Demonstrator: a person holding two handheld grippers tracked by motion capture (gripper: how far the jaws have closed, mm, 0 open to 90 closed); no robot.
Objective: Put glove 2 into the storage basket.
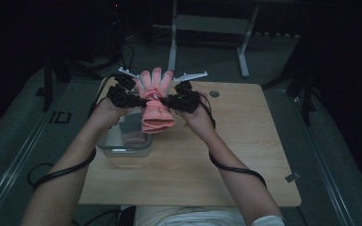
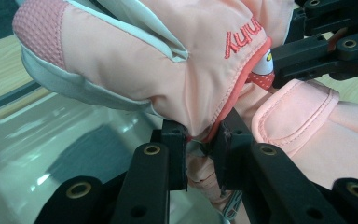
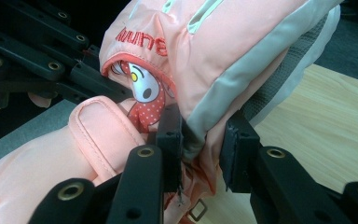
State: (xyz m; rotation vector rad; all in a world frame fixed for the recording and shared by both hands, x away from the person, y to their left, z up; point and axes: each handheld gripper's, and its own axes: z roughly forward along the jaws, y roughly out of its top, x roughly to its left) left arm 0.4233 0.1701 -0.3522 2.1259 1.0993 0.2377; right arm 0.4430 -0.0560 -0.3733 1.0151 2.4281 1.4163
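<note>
A light wooden table (image 1: pixel 245 155) with a round grommet hole (image 1: pixel 214 94) is carrying a clear plastic container (image 1: pixel 122 146), which is sitting directly on its left edge.

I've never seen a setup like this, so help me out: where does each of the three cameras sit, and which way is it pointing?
High view: above the person's side, looking forward and down on the wooden table; both forearms, left gripper and right gripper show.
Left gripper view: rides the left gripper, looking along its black jaws at the pink glove.
Right gripper view: rides the right gripper, looking along its jaws.
Shared: both gripper views show the glove pinched, with the other gripper beyond.
</note>
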